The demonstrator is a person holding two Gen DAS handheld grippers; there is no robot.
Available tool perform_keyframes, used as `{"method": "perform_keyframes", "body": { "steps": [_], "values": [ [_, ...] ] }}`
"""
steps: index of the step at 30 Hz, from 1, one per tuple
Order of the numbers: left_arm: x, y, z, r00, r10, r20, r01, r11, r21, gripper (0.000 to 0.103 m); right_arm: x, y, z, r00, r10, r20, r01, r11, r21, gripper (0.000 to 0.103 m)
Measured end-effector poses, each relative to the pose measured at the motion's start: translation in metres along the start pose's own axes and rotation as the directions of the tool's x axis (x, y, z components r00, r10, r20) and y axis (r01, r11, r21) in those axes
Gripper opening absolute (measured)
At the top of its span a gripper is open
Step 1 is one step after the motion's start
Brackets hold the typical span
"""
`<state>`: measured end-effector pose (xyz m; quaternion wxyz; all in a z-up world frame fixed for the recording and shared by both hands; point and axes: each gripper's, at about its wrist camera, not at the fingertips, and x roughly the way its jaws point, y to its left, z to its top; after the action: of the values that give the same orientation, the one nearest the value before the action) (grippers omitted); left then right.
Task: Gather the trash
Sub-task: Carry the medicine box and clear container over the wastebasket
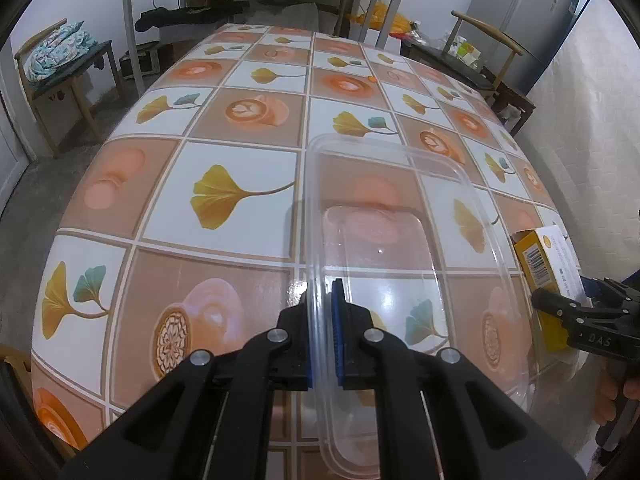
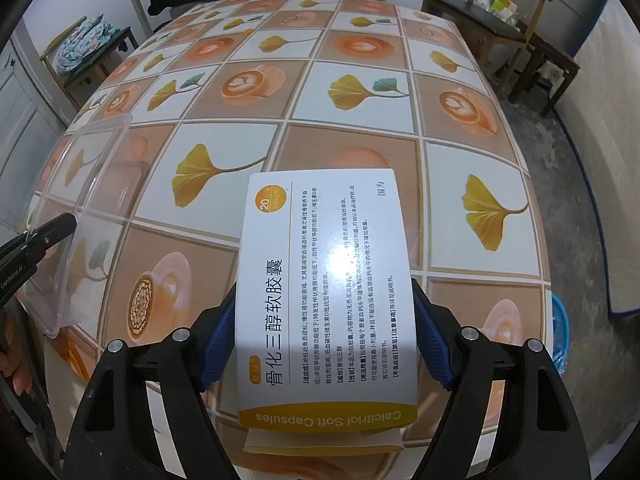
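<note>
My left gripper (image 1: 323,336) is shut on the left rim of a clear plastic container (image 1: 392,248) and holds it over the table; the container also shows at the left of the right wrist view (image 2: 80,200). My right gripper (image 2: 324,332) is shut on a white and yellow medicine box (image 2: 326,280) marked Calcitriol Soft Capsules, held above the table. The box (image 1: 548,264) and right gripper (image 1: 560,308) also show at the right edge of the left wrist view, just right of the container.
The table (image 1: 248,184) has a cloth printed with ginkgo leaves and coffee cups. Chairs (image 1: 60,64) stand at the far left and far right (image 2: 508,20). A grey fridge (image 1: 528,12) stands at the back right. A blue bin (image 2: 560,320) sits on the floor at right.
</note>
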<state>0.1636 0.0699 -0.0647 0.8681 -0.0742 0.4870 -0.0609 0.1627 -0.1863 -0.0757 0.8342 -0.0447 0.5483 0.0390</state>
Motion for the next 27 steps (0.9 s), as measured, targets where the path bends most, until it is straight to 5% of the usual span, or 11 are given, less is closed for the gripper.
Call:
{"method": "perform_keyframes", "body": {
  "steps": [27],
  "values": [
    [-0.0028,-0.0051,-0.0039,0.998,0.019,0.056,-0.019,1.000,-0.002,0.003,-0.0032,0.0015,-0.0009,1.000,-0.015,0.014,0.015,1.000,-0.022,0.067]
  ]
}}
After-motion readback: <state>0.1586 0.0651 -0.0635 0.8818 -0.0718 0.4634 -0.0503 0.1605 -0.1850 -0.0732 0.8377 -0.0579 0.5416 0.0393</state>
